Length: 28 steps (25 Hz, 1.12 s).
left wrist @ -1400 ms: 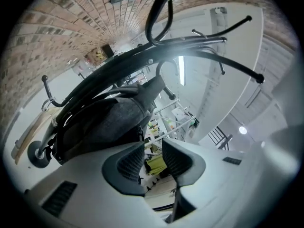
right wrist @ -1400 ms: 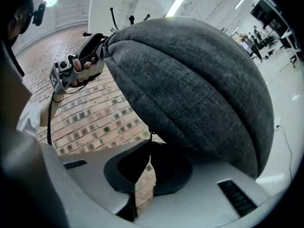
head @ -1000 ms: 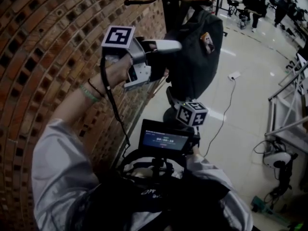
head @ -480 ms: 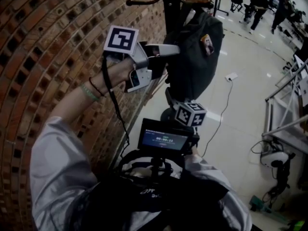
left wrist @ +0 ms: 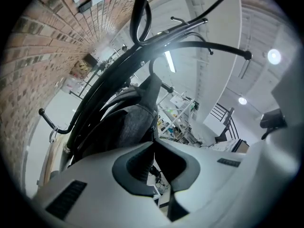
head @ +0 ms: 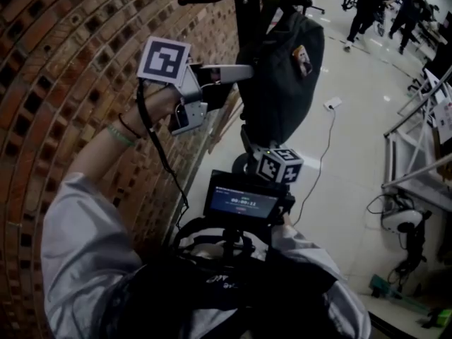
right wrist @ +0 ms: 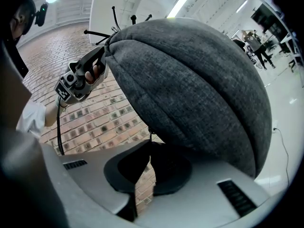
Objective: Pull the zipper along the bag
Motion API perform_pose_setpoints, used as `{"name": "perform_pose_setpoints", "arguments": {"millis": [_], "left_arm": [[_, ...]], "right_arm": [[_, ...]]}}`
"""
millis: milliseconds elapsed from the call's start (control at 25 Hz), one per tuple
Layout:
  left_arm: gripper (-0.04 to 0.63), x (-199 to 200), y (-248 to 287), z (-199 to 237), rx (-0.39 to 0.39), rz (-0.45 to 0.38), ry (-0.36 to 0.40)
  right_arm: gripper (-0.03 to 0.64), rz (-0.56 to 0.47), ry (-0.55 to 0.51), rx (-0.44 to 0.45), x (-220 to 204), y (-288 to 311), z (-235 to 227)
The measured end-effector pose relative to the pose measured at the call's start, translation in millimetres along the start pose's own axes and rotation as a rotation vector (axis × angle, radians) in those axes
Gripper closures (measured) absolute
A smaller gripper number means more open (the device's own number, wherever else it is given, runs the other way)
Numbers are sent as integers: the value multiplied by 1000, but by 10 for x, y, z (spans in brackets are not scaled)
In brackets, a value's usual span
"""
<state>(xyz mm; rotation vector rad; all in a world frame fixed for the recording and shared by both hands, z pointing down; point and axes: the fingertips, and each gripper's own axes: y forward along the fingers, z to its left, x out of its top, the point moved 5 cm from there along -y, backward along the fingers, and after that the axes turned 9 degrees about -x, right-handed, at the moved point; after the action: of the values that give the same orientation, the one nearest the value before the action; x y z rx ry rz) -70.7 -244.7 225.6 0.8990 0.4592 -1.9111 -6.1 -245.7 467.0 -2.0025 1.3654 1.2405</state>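
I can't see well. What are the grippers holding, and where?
The left gripper pinches the top edge of the bag; the right gripper pinches what looks like the zipper pull at its bottom.

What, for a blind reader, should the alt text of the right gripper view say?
A grey bag fills the view, and the right gripper below it is shut on what looks like the zipper pull. The left gripper is at the bag's top left, before a brick wall.

Pale grey, shiny jacket sleeve (head: 85, 246). Green wristband (head: 120, 134) and thin dark band (head: 129, 126) on left wrist. White left gripper (head: 248, 69), black cable (head: 164, 162) trailing; its cube (head: 164, 60) bears black-and-white square markers. Small lit screen (head: 241, 203) at chest.
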Motion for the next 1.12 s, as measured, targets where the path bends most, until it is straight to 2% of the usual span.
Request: {"name": "perform_pose_setpoints", "arguments": {"millis": [200,400,520,600,720,800,880,1000,1120], "left_arm": [[581,3,108,-110,-105,-42,2],[578,-7,162,-133,-197,-203,-100],[578,-8,101,-67,-218,-262,-121],[578,3,17,-10,-191,-285,-87],[578,48,-105,56,-110,-316,16],[578,44,-113,42,-99,-312,52],[578,4,-99,50,-66,-289,57],[578,-37,-115,141,36,-269,59],[578,-16,-55,140,5,-283,53]], "right_arm": [[629,-9,1,-36,100,-134,10],[629,-27,2,-50,159,-186,-45],[629,-28,-1,-67,138,-117,-44],[629,-28,-4,-78,94,-43,-40],[629,-32,-6,-97,42,30,-20],[629,-32,-6,-105,26,58,4],[629,-32,-5,-110,28,70,15],[629,-28,2,-119,33,68,22],[629,-37,-1,-134,15,75,3]]}}
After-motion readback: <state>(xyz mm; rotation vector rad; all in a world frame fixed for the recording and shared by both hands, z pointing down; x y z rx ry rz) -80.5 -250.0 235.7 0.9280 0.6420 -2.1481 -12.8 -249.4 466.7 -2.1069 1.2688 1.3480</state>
